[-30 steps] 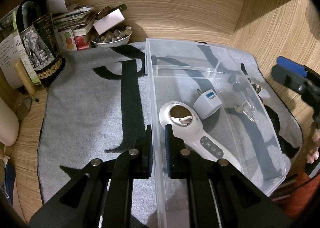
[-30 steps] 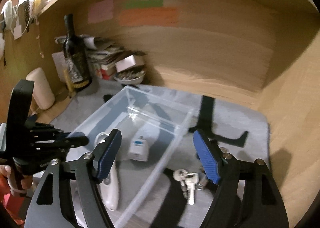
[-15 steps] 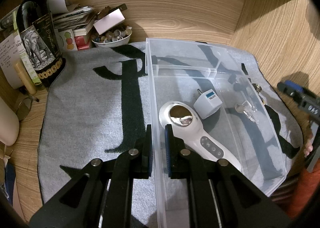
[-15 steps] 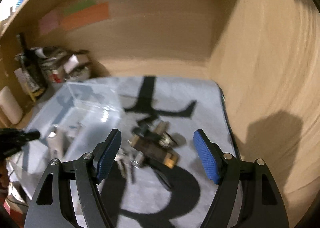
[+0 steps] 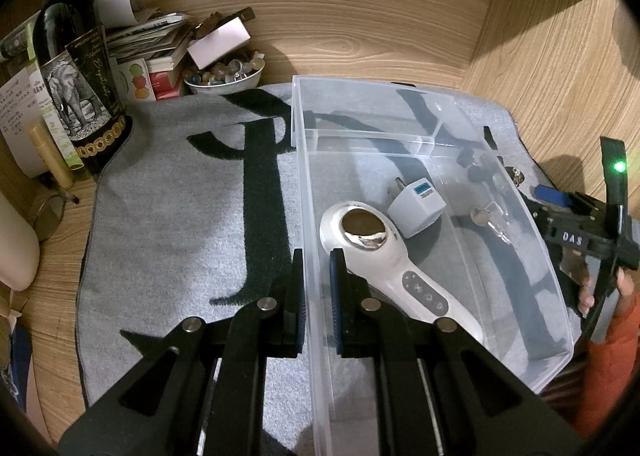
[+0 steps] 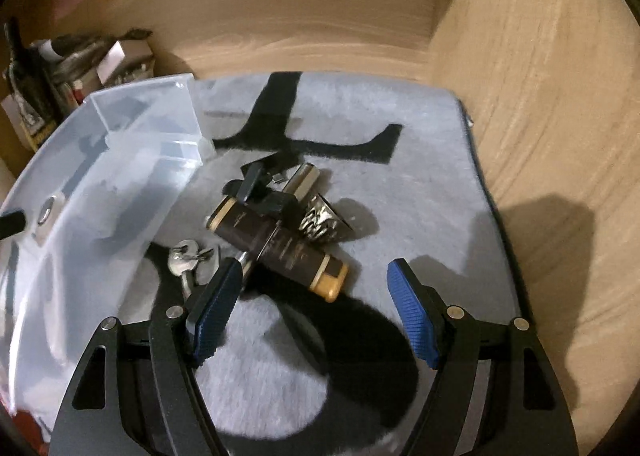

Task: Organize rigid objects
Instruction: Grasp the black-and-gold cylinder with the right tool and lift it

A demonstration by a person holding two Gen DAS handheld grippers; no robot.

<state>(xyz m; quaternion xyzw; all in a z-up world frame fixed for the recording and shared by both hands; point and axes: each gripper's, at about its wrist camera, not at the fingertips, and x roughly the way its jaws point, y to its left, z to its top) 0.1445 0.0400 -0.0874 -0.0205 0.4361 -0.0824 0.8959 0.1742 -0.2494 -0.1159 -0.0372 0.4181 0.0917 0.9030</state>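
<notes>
The left tongs (image 5: 316, 296) are nearly closed, one blue pad on each side of the near wall of the clear plastic storage box (image 5: 308, 240), pinching that wall. Inside the box, just beyond the inner pad, lies a white handheld device with a round metal head (image 5: 384, 252); touching its head is a white cube-shaped plug adapter (image 5: 416, 206).

The right tongs (image 6: 316, 314) are spread wide and hold nothing, poised over the grey patterned mat (image 6: 392, 160) that covers the wooden surface (image 5: 360, 36). Between and just ahead of the pads lies a small pile beside the box's outer wall: a dark brown cylinder with gold ends (image 6: 280, 242), a bunch of silver keys (image 6: 186, 258) touching the left pad, a black clip (image 6: 260, 184) and an embossed silver piece (image 6: 324, 222).

At the far left corner stand a dark wine bottle with an elephant label (image 5: 76, 84) and a white bowl of beads (image 5: 224, 74).
</notes>
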